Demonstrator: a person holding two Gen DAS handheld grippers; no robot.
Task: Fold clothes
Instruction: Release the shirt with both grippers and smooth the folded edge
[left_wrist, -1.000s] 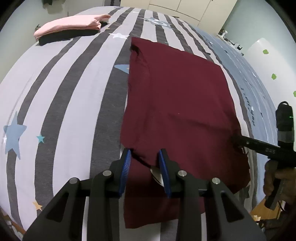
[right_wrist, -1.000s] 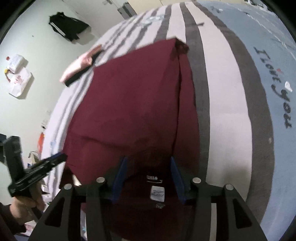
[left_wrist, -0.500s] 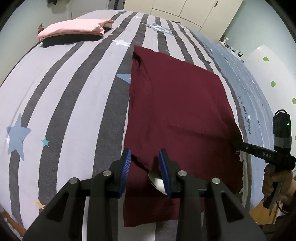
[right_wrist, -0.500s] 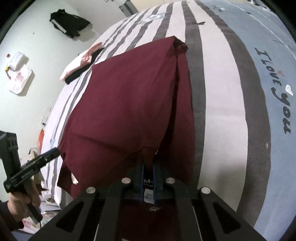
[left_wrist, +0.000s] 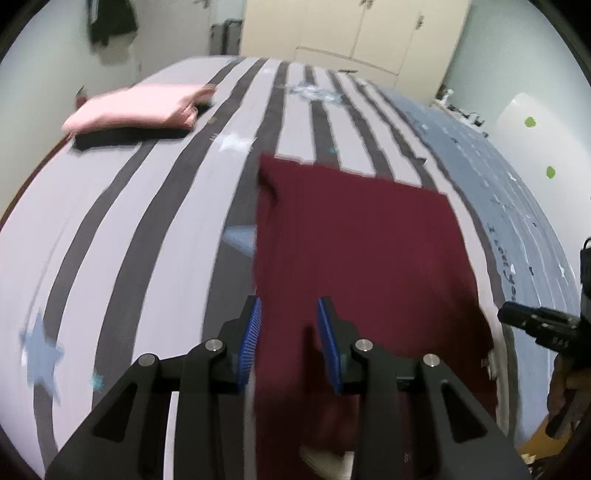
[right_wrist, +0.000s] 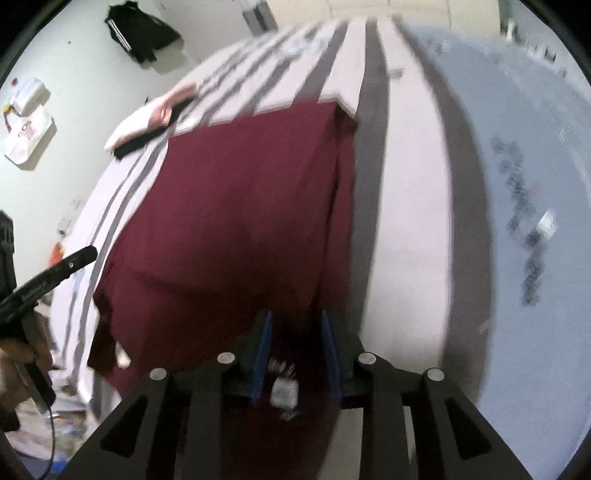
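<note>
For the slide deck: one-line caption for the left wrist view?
Left claw open over the near edge of a maroon shirt spread on a striped bed; folded pink garment behind.

Black tongs, blue ribbed pads, silver screws.

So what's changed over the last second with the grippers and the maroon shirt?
The right gripper was open a second ago, closed at the collar label half a second ago, and now stands open again. Both views tilted up toward the far wall. The left gripper stayed open over the near edge of the maroon shirt, which lies spread as before; the pink folded garment has not moved.
</note>
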